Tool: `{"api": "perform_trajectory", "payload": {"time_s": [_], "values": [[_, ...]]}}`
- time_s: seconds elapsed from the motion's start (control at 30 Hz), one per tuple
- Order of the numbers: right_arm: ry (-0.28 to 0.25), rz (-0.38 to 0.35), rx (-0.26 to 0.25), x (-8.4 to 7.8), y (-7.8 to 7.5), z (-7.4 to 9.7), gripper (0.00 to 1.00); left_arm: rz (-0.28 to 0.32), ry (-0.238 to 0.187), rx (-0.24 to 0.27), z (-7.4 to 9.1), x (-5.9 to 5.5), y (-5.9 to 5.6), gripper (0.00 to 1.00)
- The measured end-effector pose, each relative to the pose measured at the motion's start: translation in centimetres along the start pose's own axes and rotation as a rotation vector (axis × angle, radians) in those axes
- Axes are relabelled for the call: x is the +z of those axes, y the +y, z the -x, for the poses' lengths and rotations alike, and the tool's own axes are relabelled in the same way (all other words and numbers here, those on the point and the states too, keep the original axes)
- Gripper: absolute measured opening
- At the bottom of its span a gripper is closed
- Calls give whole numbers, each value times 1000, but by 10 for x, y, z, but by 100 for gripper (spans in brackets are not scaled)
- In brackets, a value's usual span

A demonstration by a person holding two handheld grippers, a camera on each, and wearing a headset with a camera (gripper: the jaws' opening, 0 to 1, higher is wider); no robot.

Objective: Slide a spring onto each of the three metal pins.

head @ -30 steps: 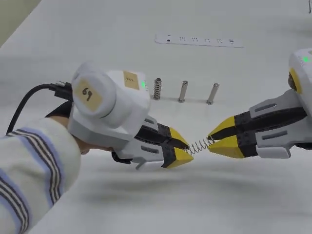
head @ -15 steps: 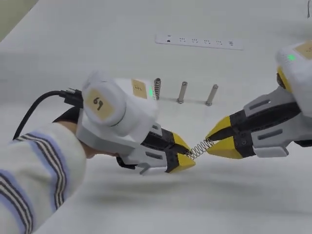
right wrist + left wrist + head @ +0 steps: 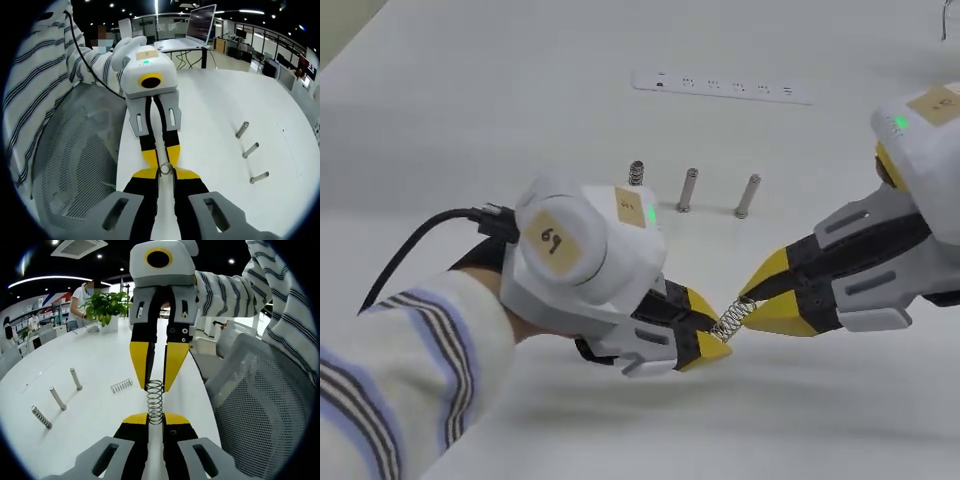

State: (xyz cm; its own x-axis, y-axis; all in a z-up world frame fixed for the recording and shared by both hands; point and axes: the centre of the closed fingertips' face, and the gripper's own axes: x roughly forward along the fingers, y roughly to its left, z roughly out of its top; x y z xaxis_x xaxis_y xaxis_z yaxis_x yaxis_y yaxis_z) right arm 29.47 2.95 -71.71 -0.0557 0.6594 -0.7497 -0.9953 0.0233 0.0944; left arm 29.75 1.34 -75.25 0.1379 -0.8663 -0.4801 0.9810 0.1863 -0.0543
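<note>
In the head view the left gripper (image 3: pixel 718 336) reaches in from the lower left, at the end of a striped sleeve (image 3: pixel 400 390), and the right gripper (image 3: pixel 751 300) comes in from the right edge. Their yellow tips meet just below the frame's centre. A short spring (image 3: pixel 733 320) slants between them, one end nipped in each narrowly closed pair of jaws. Above, on the white table (image 3: pixel 520 80), three pins stand upright in a row: the sprung pin (image 3: pixel 636 172) on the left, which wears a coil, then the bare middle pin (image 3: pixel 687 190) and the bare end pin (image 3: pixel 748 196). A power strip (image 3: pixel 725 87) lies near the top, and a black cable (image 3: pixel 410 250) trails off to the left.

In the left gripper view its own jaws rise at bottom centre, almost closed on the lower end of the spring (image 3: pixel 155 400), which stands up the middle of the frame. The right gripper (image 3: pixel 156 385) hangs from the top, its jaws a narrow V on the upper end. Just left of that a second spring (image 3: pixel 121 386) lies loose on the table. Further left the end pin (image 3: pixel 75 379), middle pin (image 3: pixel 57 398) and sprung pin (image 3: pixel 41 417) step down towards the lower left. A mesh chair (image 3: pixel 255 405) is at the right and a potted plant (image 3: pixel 105 305) at the upper left.

In the right gripper view its own jaws stand close together at bottom centre, with the spring (image 3: pixel 166 169) end-on as a small ring between their tips. The left gripper (image 3: pixel 162 159) points straight back at it, tips at the ring. At the right of the frame, top to bottom, are the sprung pin (image 3: pixel 242 129), middle pin (image 3: pixel 251 149) and end pin (image 3: pixel 259 177). A laptop (image 3: pixel 200 22) sits at the top
</note>
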Motion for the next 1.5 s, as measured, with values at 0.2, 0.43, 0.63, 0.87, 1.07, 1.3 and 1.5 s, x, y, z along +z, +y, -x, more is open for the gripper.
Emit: {"api": "perform_trajectory", "payload": {"time_s": [0.2,0.43,0.63,0.87,1.07,1.3,1.5], "values": [[17,12,2,-1,1,-1,8,-3,2,1,-1,-1,0,1],[53,7,1,-3,1,-1,8,-13,6,6,-4,-1,0,1],[78,31,6,-6,4,-7,9,-19,-16,4,-5,6,-2,1],[100,31,10,-9,5,-10,10,-24,-8,10,-4,5,-2,1],[114,39,10,-10,6,-14,9,-24,-9,13,-2,8,-3,1],[113,41,14,-7,8,-15,8,-18,2,21,1,7,-3,2],[127,19,16,-7,9,-18,8,-9,9,20,1,4,-4,2]]}}
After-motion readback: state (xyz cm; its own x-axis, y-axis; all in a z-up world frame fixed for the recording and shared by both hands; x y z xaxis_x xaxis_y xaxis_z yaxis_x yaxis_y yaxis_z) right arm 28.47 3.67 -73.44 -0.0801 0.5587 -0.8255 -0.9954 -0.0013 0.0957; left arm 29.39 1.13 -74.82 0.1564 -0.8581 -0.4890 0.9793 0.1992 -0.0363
